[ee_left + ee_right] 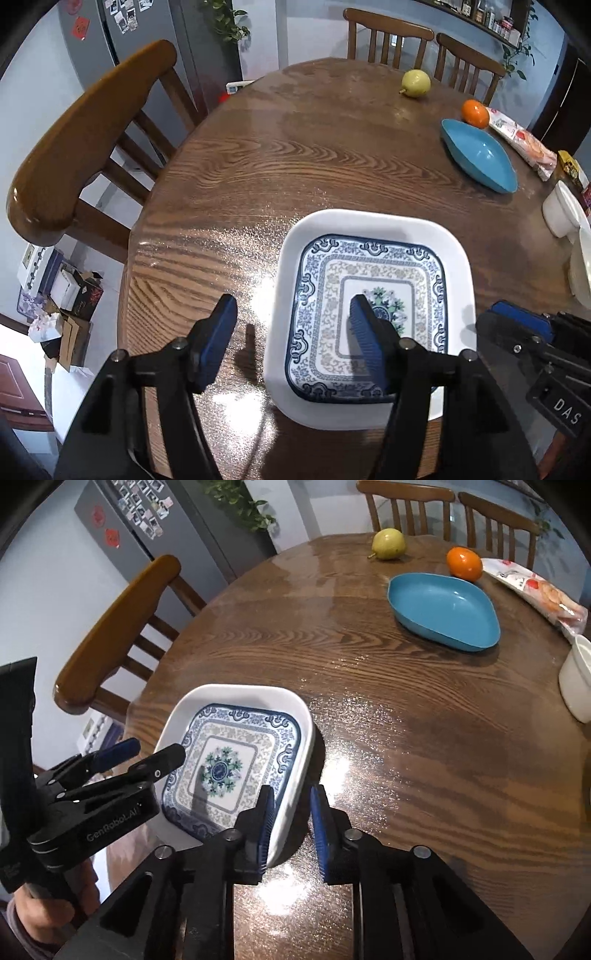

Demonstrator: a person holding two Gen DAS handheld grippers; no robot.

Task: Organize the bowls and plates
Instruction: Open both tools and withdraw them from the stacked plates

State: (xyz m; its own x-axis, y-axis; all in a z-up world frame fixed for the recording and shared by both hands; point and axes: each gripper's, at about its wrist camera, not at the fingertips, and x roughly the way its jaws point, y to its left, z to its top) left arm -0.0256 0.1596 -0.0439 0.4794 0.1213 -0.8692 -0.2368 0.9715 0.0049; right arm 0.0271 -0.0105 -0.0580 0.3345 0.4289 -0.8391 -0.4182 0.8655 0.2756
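A square white plate with a blue floral pattern (373, 306) lies on the round wooden table (258, 177); it also shows in the right wrist view (236, 753). My left gripper (291, 332) is open, one finger over the plate's middle, the other over the table left of its rim. My right gripper (291, 827) is open and straddles the plate's right rim, left finger inside, right finger outside. A blue dish (478, 155) sits far right, and shows in the right wrist view (443, 611). White bowls (565, 218) stand at the right edge.
A pear (416, 83), an orange (474, 113) and a snack packet (524, 142) lie at the table's far side. Wooden chairs (85, 147) stand around the table. A grey fridge (147, 528) is behind on the left. Boxes (70, 295) sit on the floor.
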